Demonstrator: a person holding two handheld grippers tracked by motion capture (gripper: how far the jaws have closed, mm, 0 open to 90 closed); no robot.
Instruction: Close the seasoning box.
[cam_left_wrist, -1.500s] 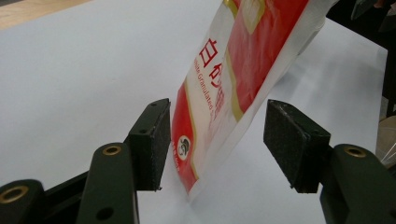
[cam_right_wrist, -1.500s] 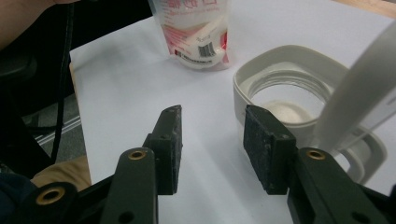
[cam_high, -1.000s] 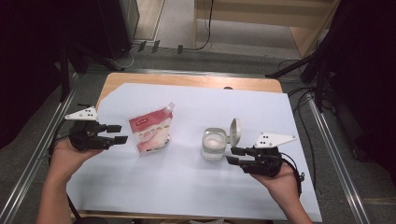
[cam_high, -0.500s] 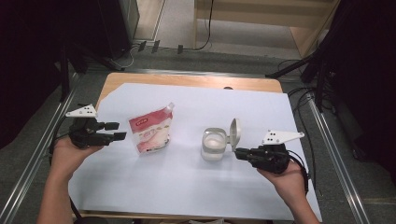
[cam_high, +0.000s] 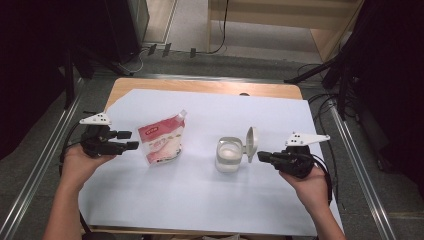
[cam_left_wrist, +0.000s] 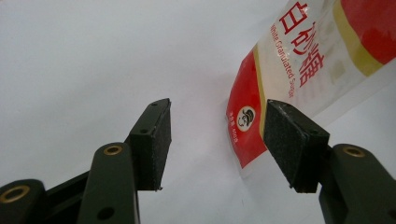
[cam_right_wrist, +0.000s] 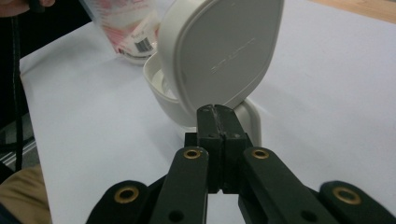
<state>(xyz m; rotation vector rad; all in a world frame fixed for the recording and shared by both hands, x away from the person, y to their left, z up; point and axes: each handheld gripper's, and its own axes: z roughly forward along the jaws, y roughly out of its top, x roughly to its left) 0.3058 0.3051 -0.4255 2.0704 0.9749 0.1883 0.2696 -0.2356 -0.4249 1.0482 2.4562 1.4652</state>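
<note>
left claw (cam_high: 131, 140): released, sugar pouch (cam_high: 161, 143) just right of it
right claw (cam_high: 261, 157): clenched empty, open-lidded jar (cam_high: 229, 154) just left

the right gripper (cam_high: 262, 156) has drawn back from the container (cam_high: 228, 154).

One sugar pouch (cam_high: 161, 142) stands on the bench (cam_high: 200, 200) at 9 o'clock. One white container (cam_high: 228, 154) with one flipped-up lid (cam_high: 251, 144) sits at 3 o'clock. Two tongs: left tongs (cam_high: 131, 140), right tongs (cam_high: 261, 156).
</note>
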